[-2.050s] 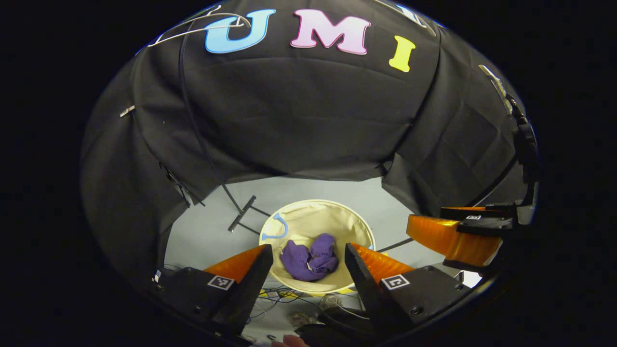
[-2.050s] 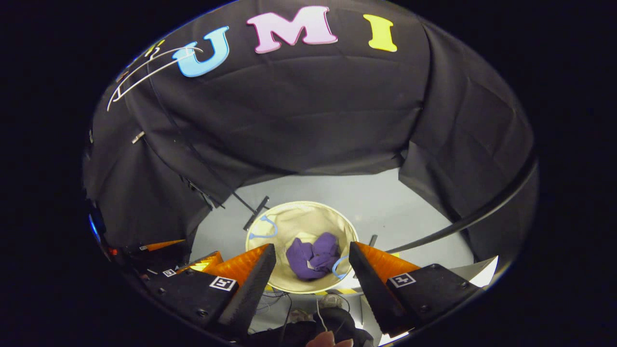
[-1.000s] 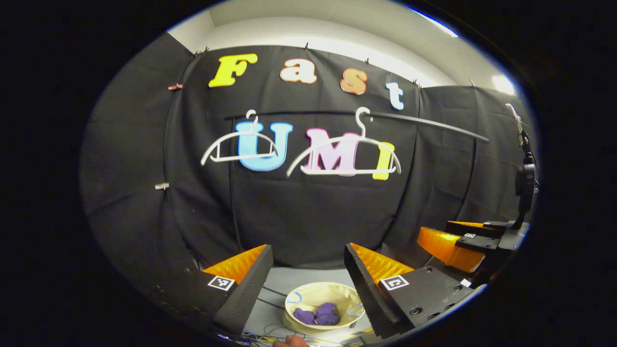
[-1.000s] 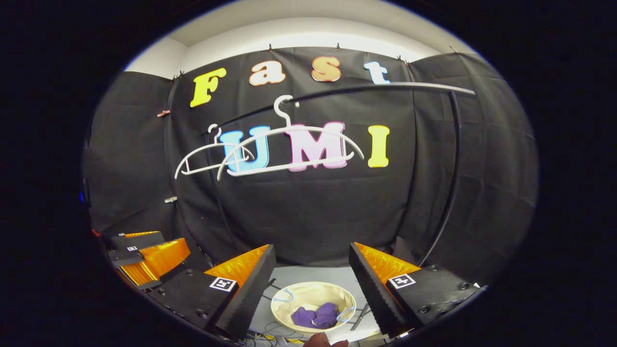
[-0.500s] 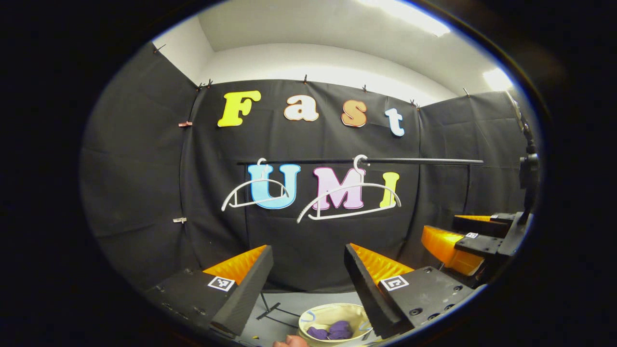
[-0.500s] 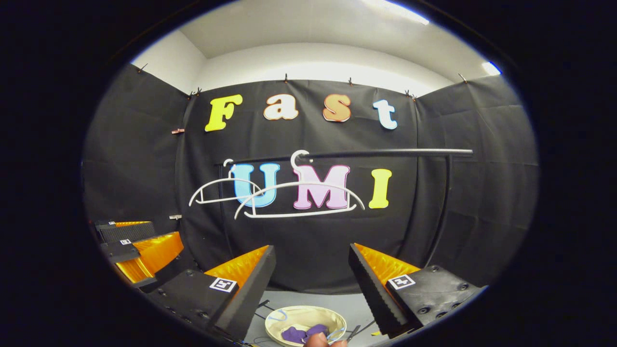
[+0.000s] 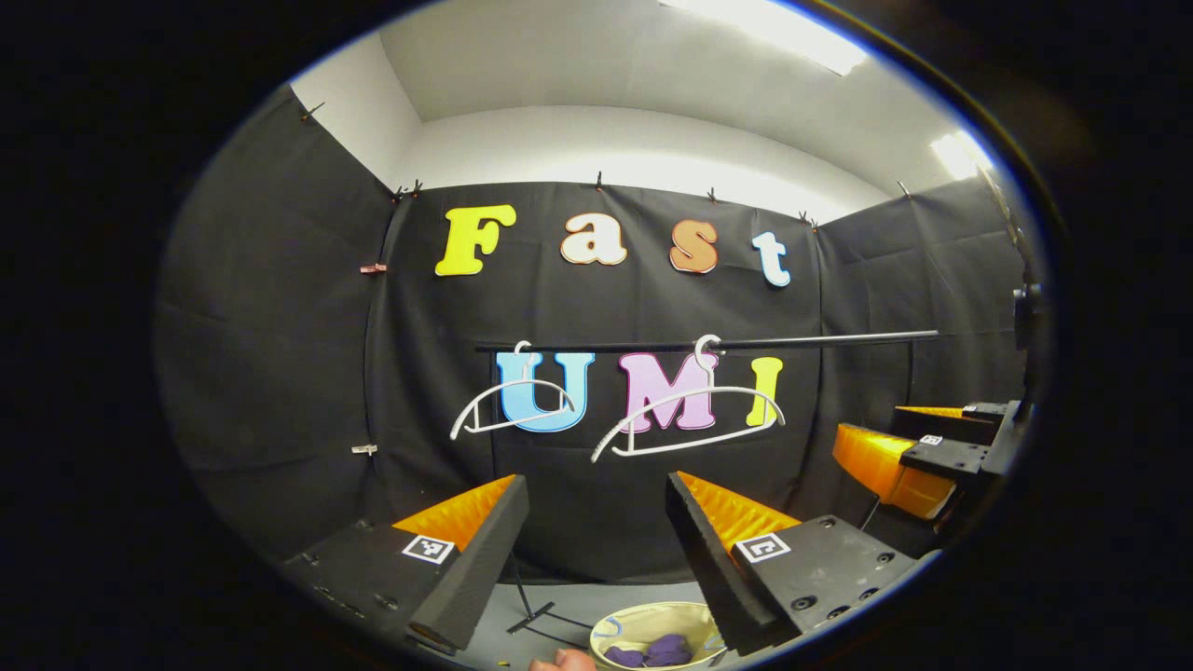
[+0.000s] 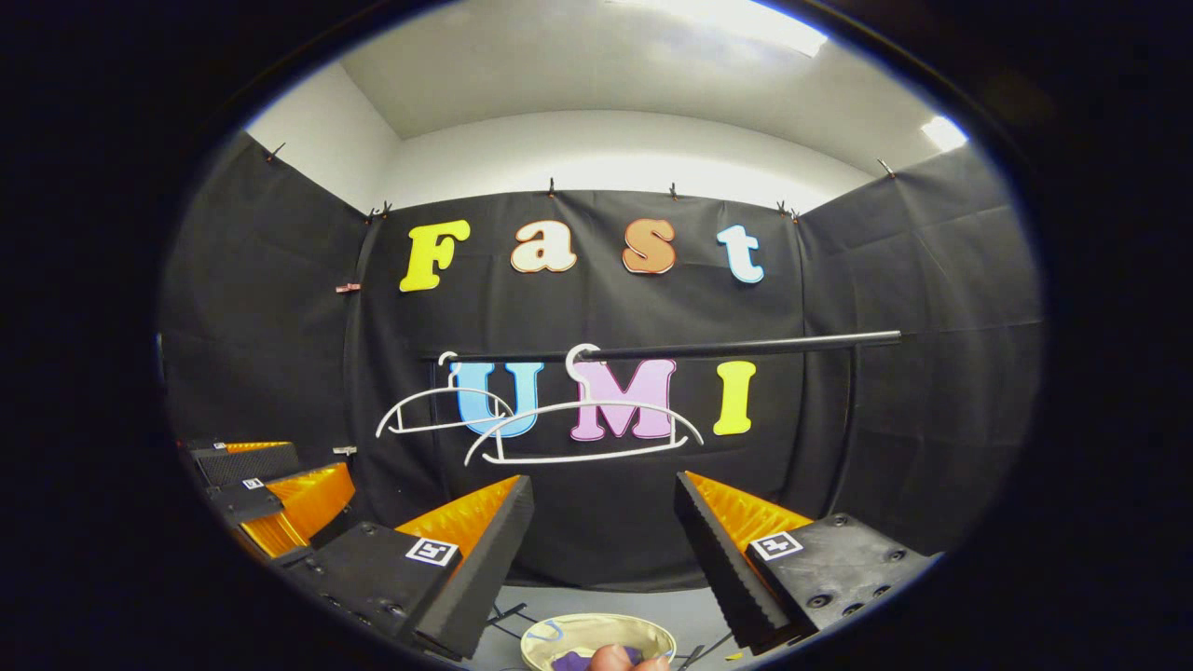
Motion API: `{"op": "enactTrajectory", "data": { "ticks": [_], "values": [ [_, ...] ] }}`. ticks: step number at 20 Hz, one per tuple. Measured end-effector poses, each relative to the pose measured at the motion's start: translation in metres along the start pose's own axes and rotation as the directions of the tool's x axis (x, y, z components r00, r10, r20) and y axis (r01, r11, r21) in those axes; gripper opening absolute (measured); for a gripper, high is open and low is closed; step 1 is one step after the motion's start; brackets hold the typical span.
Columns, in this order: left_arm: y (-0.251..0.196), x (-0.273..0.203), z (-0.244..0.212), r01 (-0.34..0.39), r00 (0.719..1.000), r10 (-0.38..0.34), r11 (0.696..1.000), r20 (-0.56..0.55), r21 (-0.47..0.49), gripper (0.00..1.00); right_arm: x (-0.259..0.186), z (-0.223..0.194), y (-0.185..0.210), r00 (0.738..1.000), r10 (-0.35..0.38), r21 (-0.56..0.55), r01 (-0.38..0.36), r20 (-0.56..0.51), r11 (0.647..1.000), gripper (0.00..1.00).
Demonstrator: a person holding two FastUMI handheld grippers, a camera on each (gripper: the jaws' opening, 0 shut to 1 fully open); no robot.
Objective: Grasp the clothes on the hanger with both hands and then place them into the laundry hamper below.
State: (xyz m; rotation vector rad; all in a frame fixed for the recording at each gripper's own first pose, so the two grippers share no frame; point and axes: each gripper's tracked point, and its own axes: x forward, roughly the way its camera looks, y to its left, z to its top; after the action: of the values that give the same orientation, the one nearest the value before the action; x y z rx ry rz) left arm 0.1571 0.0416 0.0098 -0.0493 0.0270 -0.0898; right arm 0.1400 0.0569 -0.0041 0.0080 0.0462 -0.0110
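Ahead, in my left gripper view, the black cloth wall spans the booth from nine o'clock to three o'clock, with a pale ceiling above it at twelve. A dark rail runs level across the cloth just right of centre. Two bare white hangers hook over it: the larger hanger near centre, tilted down to its left, and the smaller hanger at about ten o'clock from it.

My left claw sits at six o'clock, spread wide, with nothing between its fingers. The right claw shows at four o'clock, near the edge; from here I cannot tell its gap. Below, at six o'clock, the cream laundry hamper stands on the grey floor, and the purple clothes lie bunched inside it. A fingertip of the person's hand peeks in at the bottom edge, just left of the hamper.

In my right gripper view, the right claw is likewise spread wide and empty at six o'clock. The left claw lies at eight o'clock. The hamper sits at the bottom edge with a sliver of purple clothes inside, partly hidden by a fingertip.
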Motion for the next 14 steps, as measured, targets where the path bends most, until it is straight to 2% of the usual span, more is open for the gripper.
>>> {"op": "enactTrajectory", "data": {
  "ticks": [2, 4, 5, 14],
  "values": [
    [0.0036, -0.0015, 0.0026, -0.006, 1.0, 0.006, 1.0, 0.006, 0.007, 0.94, -0.0001, 0.0021, 0.0001, 1.0, -0.008, -0.006, 0.008, 0.009, 1.0, 0.98],
    [0.0048, -0.0009, 0.0032, -0.008, 1.0, 0.008, 1.0, 0.012, 0.012, 0.94, 0.0008, 0.0039, 0.0013, 1.0, -0.011, -0.014, 0.011, 0.017, 1.0, 1.0],
    [0.0038, -0.0005, 0.0027, -0.006, 1.0, 0.006, 1.0, 0.012, 0.012, 0.94, 0.0017, 0.0039, 0.0017, 1.0, -0.011, -0.015, 0.011, 0.017, 1.0, 0.98],
    [-0.0032, -0.0043, 0.0038, 0.02, 1.0, -0.02, 1.0, 0.014, 0.013, 0.94, -0.001, -0.0023, 0.0072, 1.0, -0.018, -0.029, 0.018, 0.016, 0.999, 0.98]
  ]
}}
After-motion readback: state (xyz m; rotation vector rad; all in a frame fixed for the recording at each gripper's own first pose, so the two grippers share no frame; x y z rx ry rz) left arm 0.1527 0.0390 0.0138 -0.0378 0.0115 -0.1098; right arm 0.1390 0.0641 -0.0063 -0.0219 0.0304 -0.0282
